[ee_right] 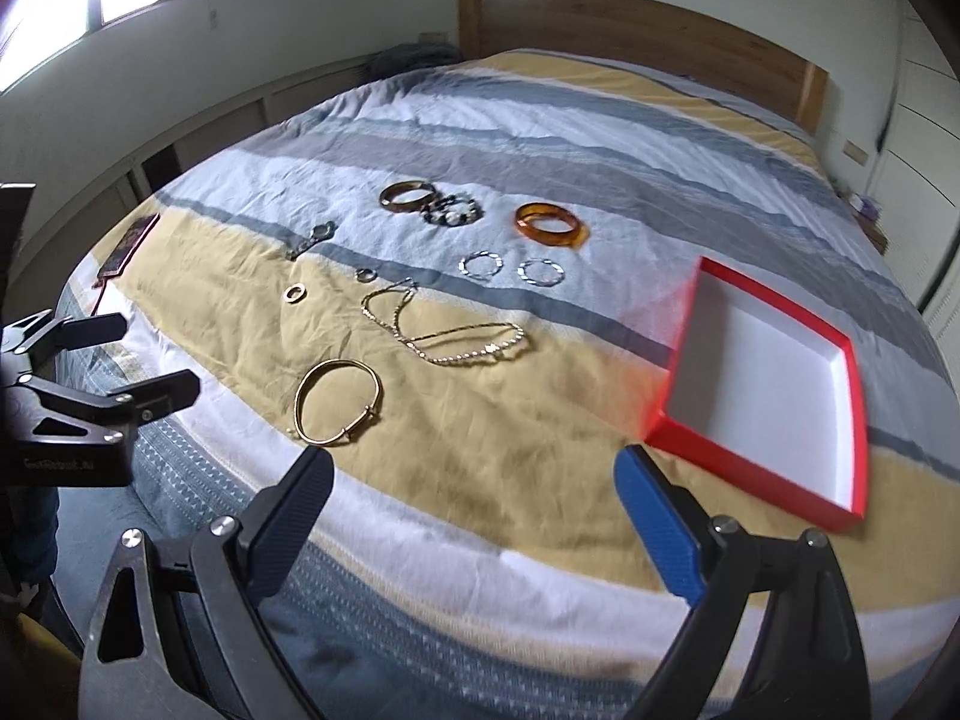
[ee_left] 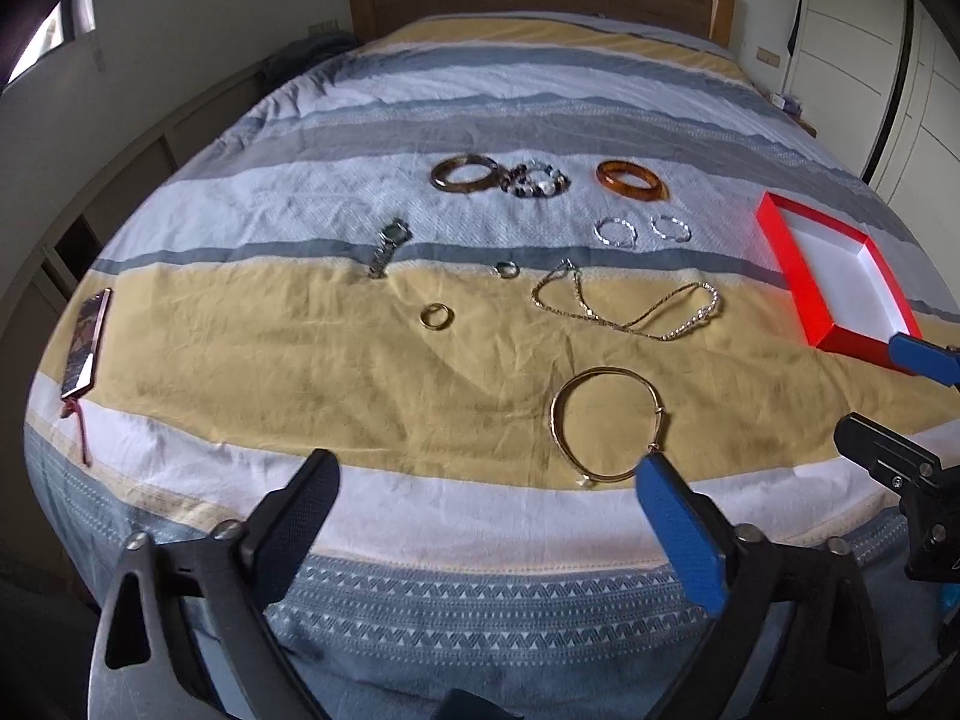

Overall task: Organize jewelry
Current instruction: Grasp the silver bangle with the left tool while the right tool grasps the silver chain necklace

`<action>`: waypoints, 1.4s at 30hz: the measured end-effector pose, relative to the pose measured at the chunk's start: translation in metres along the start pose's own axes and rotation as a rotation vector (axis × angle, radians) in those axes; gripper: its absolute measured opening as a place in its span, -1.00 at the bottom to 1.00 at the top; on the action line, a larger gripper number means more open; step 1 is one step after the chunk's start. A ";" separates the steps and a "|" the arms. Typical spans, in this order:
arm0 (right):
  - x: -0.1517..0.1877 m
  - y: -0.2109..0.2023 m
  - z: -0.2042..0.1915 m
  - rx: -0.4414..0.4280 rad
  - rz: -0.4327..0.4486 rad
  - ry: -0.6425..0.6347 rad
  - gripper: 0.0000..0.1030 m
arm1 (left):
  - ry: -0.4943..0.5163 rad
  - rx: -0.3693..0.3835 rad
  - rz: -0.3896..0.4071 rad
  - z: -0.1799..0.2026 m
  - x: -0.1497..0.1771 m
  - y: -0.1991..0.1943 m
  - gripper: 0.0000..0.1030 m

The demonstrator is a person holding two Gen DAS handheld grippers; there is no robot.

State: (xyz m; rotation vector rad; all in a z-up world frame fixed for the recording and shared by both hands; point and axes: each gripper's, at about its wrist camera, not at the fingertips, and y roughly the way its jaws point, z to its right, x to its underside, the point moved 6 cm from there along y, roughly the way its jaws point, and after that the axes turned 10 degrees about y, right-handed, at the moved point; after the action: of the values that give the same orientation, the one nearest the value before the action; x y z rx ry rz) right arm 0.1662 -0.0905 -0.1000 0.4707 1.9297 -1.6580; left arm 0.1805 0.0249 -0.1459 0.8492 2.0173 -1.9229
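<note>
Jewelry lies spread on the bed point(ee_left: 300, 372), none of it yet in the red box point(ee_right: 690, 444), whose white floor shows bare. Nearest the person sits the gold bangle point(ee_left: 600, 420), flat on the yellow stripe; beyond it the chain point(ee_left: 624, 306), two small rings point(ee_left: 436, 316), the watch point(ee_left: 390, 246), a pair of silver hoops point(ee_left: 615, 232), the beads point(ee_left: 537, 179) touching a brown bangle point(ee_left: 465, 173), and an amber bangle point(ee_left: 631, 180) set apart. The left gripper point(ee_left: 486, 477) hangs over the near edge with its jaws spread wide and empty, its blue finger just by the gold bangle's clasp. The right gripper point(ee_right: 474, 471) is likewise spread and empty, poised between that bangle and the box's near corner. The step in hand looks like the first pick, likely the gold bangle. It would go best by lowering one finger inside the hoop and one outside, so the thin rim is pinched across its wire rather than pressed flat into soft bedding. The sheet is wrinkled and will give, so the fingers may catch cloth; a light close, then a lift, should show whether only metal came up. The clasp end may swing, so carry it low across to the box.
</note>
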 end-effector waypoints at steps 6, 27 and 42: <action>-0.016 0.036 -0.008 -0.045 -0.053 -0.049 0.50 | 0.002 0.080 -0.071 0.004 -0.001 0.041 0.36; -0.049 0.169 -0.053 -0.234 -0.302 -0.225 -0.35 | -0.012 0.229 -0.161 0.010 0.007 0.110 -0.14; -0.054 0.199 -0.071 -0.273 -0.348 -0.239 -0.92 | -0.030 0.226 -0.109 0.002 0.008 0.112 -0.80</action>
State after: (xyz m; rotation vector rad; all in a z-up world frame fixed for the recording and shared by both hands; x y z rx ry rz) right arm 0.3136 0.0195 -0.2174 -0.1729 2.0939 -1.5323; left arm 0.2347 0.0215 -0.2438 0.7672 1.8904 -2.2427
